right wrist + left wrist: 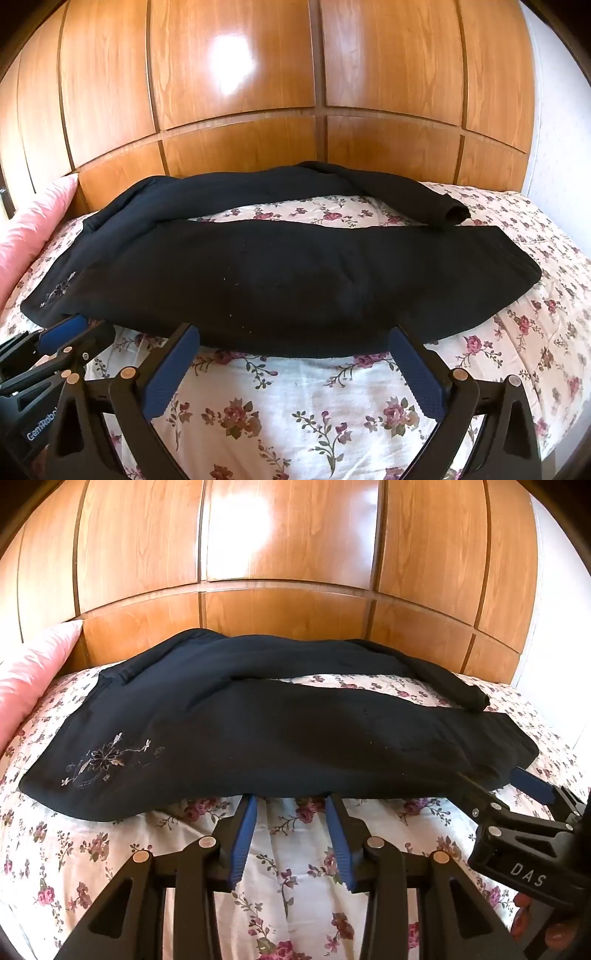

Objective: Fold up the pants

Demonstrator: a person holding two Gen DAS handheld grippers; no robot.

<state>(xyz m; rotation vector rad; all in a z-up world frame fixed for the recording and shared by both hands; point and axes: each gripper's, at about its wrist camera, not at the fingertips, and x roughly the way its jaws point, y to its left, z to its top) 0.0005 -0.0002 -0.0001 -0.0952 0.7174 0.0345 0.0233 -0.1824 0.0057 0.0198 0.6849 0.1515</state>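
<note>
Both tools are seen with their blue pads parted and nothing held between them. On the left tool (290, 803) a moderate gap is kept, and its tips are placed at the near edge of the black pants (258, 731), just touching the cloth or just beside it; which one cannot be told. On the right tool (293, 341) the pads are spread much wider, and their tips are also found at the near edge of the pants (295, 273).

The pants are laid across the bed (295, 867), on a floral sheet, with the waist at the left and the legs stretched to the right. One leg is bunched along the far side. An embroidered flower (99, 760) is seen near the waist. A pink pillow (33, 672) is set at the far left, and a wooden wardrobe (288, 546) is standing behind the bed.
</note>
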